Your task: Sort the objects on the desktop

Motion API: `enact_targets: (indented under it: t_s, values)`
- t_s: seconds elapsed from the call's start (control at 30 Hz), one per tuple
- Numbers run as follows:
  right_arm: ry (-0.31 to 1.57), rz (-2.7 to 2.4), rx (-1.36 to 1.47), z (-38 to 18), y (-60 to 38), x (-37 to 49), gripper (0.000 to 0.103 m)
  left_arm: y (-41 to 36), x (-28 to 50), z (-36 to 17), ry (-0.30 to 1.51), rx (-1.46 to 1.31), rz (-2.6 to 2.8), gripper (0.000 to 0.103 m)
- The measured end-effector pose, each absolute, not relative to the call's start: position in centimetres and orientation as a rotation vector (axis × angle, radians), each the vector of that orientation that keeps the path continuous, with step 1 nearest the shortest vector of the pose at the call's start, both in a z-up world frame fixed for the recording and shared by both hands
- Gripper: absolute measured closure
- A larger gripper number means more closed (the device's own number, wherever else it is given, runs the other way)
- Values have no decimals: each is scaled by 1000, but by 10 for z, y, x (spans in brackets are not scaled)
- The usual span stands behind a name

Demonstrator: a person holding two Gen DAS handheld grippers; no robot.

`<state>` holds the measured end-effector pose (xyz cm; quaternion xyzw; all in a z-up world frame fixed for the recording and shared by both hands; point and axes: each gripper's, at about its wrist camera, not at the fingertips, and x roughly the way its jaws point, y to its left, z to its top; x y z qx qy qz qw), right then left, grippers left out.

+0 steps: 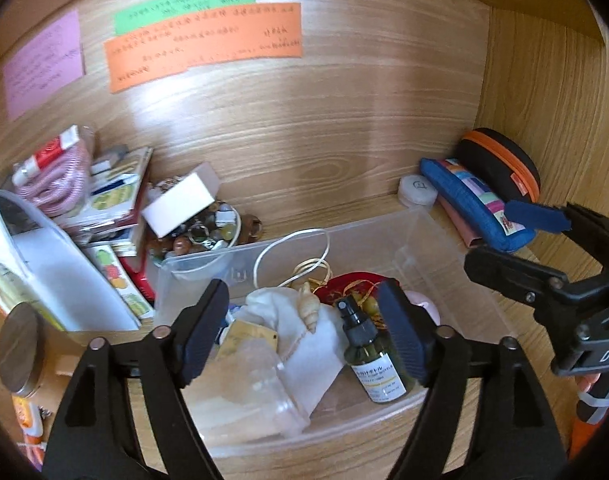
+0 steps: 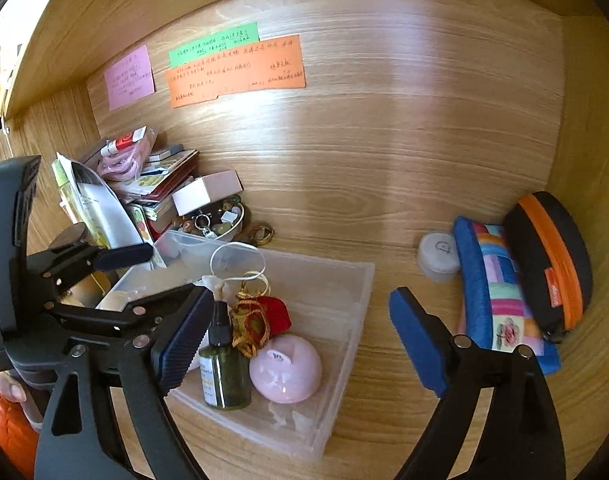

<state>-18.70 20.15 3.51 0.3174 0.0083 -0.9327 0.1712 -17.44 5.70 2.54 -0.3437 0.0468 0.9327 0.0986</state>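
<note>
My left gripper [image 1: 304,332] hangs spread over the clear bin [image 1: 444,236], where the green spray bottle [image 1: 374,364] stands. My right gripper [image 2: 300,344] is spread too, with bare bench [image 2: 404,248] between bin wall and blue pouch [image 2: 500,292].

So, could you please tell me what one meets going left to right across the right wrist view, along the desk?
Stack of books → bowl of trinkets → clear plastic box → small white jar → patchwork pouch → black case with an orange zip.
</note>
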Motion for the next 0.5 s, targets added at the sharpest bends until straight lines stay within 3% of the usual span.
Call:
enact_targets:
  t_s: [0.1, 0.2, 0.43, 0.5]
  values:
    - [18, -2653, 919, 36, 202, -179, 15, 54, -161, 35, 126, -979, 2806, 7]
    - [24, -2657, 912, 37, 202, -168, 15, 54, -146, 45, 135, -922, 2847, 3]
    - [105, -2716, 867, 41, 196, -133, 13, 49, -112, 57, 146, -869, 2913, 1]
    - [116, -2738, 846, 43, 197, -123, 7, 47, -103, 57, 147, -870, 2938, 1]
